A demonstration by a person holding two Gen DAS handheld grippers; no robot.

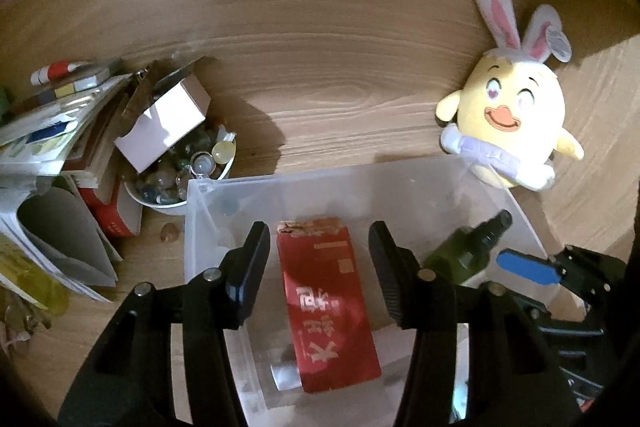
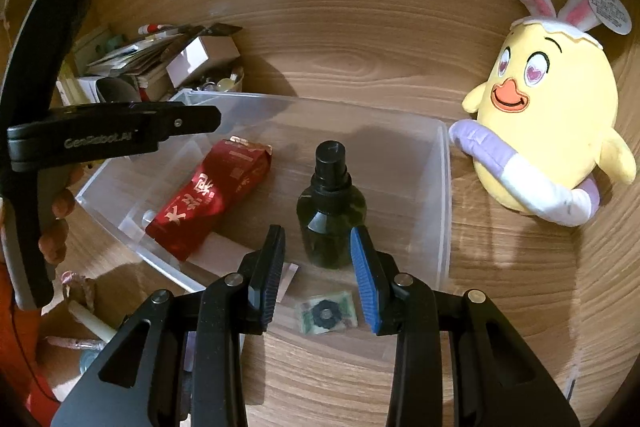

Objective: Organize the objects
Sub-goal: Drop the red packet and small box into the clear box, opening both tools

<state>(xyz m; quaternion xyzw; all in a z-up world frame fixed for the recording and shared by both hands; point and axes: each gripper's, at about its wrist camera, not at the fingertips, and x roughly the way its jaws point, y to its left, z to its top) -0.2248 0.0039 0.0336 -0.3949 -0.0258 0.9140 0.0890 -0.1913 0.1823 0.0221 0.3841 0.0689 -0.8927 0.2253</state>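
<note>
**Two grippers hanging over a clear bin on a wooden desk**

Left wrist view: the left gripper point(image 1: 320, 267) is standing with its jaws moderately apart and nothing between the pads, hovering above a red foil packet point(image 1: 328, 303) that is lying flat in the clear plastic bin point(image 1: 192, 227). Only this view is showing the clutter in detail: a white bowl point(image 1: 160, 205) is holding glassy marbles, with a small white cardboard box point(image 1: 164, 123) tipped across its rim, and a slumping stack of books point(image 1: 60, 155) is leaning beside it. A blue pad of the right gripper point(image 1: 524, 267) is poking in at the right edge.

Right wrist view: the right gripper point(image 2: 318, 267) is holding its ribbed jaws fairly narrow, flanking the base of a dark green spray bottle point(image 2: 330, 211) lying in the bin point(image 2: 444, 195); whether the pads are pressing it is not clear. Only here a small clear sachet point(image 2: 328, 313) with a black ring inside is showing, lying on the bin floor nearer the camera. A soft yellow plush chick point(image 2: 552, 131) with rabbit ears is sitting just outside the bin's right wall. A hand point(image 2: 56, 223) is gripping the left gripper's handle.
</note>
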